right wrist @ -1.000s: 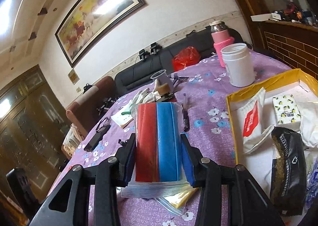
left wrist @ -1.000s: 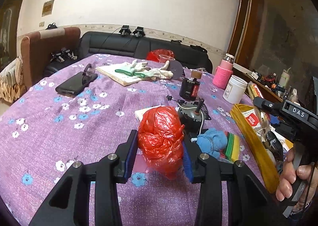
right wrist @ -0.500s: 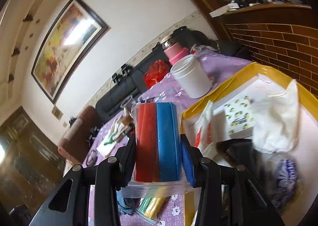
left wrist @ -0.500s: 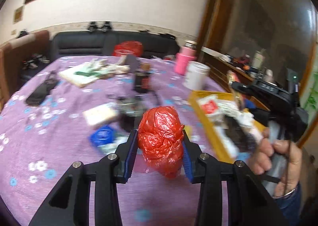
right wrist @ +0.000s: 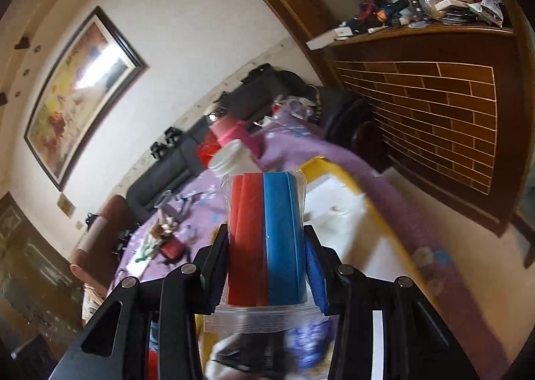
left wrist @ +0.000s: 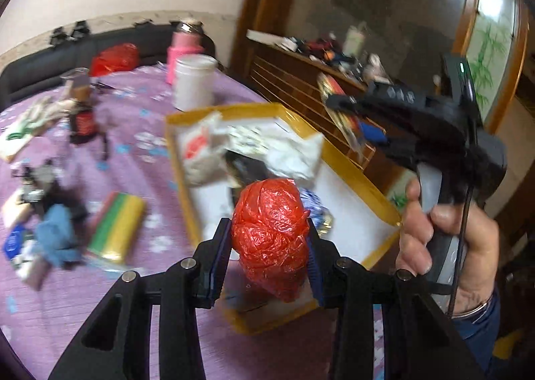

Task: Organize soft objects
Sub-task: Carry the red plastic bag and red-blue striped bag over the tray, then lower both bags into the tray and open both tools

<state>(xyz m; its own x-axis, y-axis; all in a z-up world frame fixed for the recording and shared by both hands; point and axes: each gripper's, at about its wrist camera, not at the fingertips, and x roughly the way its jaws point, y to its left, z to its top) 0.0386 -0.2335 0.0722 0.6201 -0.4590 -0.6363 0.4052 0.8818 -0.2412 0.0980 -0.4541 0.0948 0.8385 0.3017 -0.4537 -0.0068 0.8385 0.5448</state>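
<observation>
My left gripper point(left wrist: 270, 239) is shut on a crumpled red plastic bag point(left wrist: 271, 236), held above the near corner of the yellow-rimmed box point(left wrist: 354, 166). White bags and a dark packet lie inside the box. My right gripper point(right wrist: 265, 243) is shut on a clear zip bag of red and blue sponge sheets point(right wrist: 267, 239), tilted over the same yellow box point(right wrist: 334, 169). In the left wrist view a hand point(left wrist: 444, 239) holds the right gripper's handle at the right, beyond the box.
On the purple floral tablecloth point(left wrist: 140, 279) lie a green-yellow sponge pack point(left wrist: 117, 229), a blue cloth point(left wrist: 55, 236), a small motor, gloves, a white jar point(left wrist: 194, 82) and a pink bottle point(left wrist: 185, 49). A wooden cabinet point(right wrist: 434, 112) stands right of the table.
Both grippers have swung to the right, from over the tablecloth to above the yellow box, each still gripping its load. The views have rolled and blurred with the motion.
</observation>
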